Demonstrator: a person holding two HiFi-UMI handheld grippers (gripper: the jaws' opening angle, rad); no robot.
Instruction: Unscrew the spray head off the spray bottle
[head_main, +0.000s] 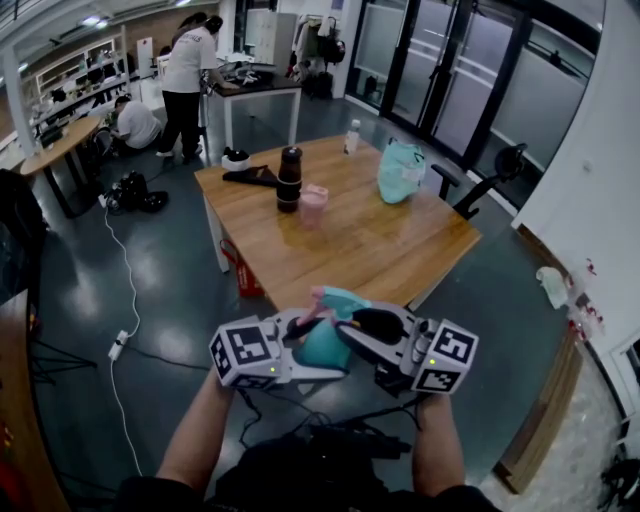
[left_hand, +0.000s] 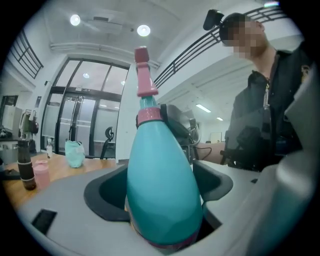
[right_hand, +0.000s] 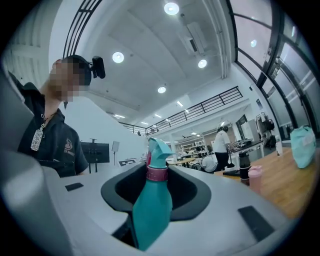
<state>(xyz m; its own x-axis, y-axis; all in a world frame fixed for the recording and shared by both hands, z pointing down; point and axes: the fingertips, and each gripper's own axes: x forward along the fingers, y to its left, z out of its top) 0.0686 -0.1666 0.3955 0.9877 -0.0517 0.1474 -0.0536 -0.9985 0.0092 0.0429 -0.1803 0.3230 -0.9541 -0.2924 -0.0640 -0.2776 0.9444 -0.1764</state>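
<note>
Bottle (left_hand: 162, 190), teal, with pink collar (left_hand: 148, 116); head (left_hand: 144, 75) on. Location: held in the air before the person, over dark floor (head_main: 170, 290), off the near edge of table (head_main: 360, 250). Obscured: in head view only the head and a strip of body show between the grippers; base lost low between the left jaws; whether the collar has loosened cannot be told. Left gripper (left_hand: 160, 167): jaws clamped on the wide body, pads against both sides. Right gripper (right_hand: 159, 175): jaws wide apart, neck and collar standing between them, a gap each side, no contact seen. On table, well apart from bottle: black flask (head_main: 289, 178), pink cup (head_main: 314, 205) just beside it, teal bag (head_main: 401, 170)
</note>
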